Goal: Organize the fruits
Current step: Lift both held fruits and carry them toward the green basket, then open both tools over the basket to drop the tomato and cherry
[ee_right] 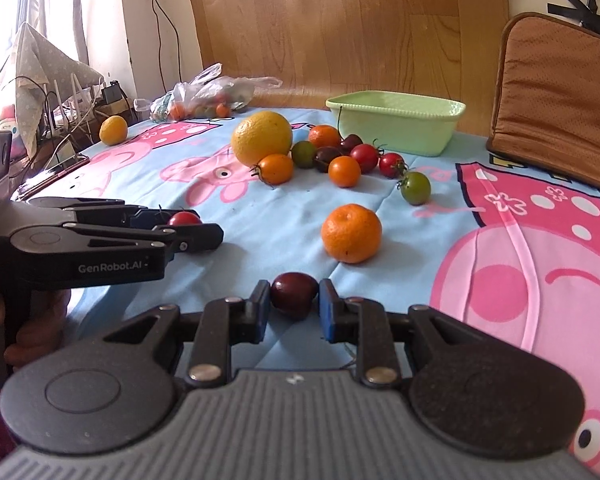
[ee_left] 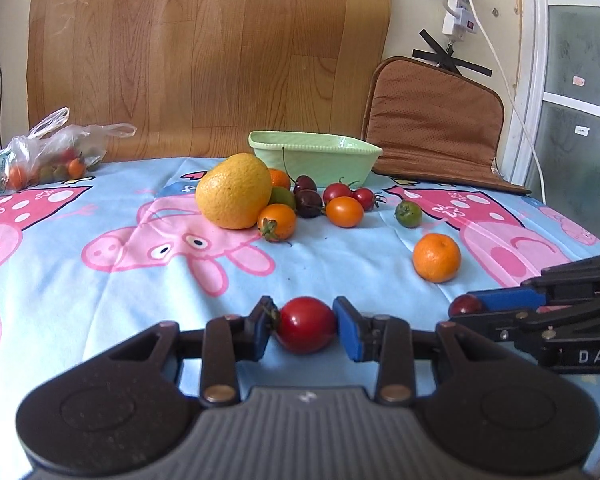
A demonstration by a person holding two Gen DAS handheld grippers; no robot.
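Note:
My left gripper [ee_left: 305,325] is shut on a red tomato [ee_left: 306,323] just above the cloth; it also shows in the right wrist view [ee_right: 188,226]. My right gripper [ee_right: 294,304] is shut on a dark red cherry [ee_right: 293,294], seen at the right of the left wrist view [ee_left: 465,305]. A light green bowl [ee_left: 316,154] stands at the back of the table [ee_right: 400,120]. In front of it lies a cluster: a large yellow citrus [ee_left: 234,190], orange, red and dark tomatoes and cherries. A mandarin [ee_left: 437,258] lies alone, a green tomato [ee_left: 408,214] behind it.
A plastic bag of fruit [ee_left: 40,160] lies at the back left. A brown cushion [ee_left: 436,120] leans on the wall at the back right. A small yellow fruit [ee_right: 113,130] and a phone [ee_right: 56,172] lie near the table's left edge, with cables beyond.

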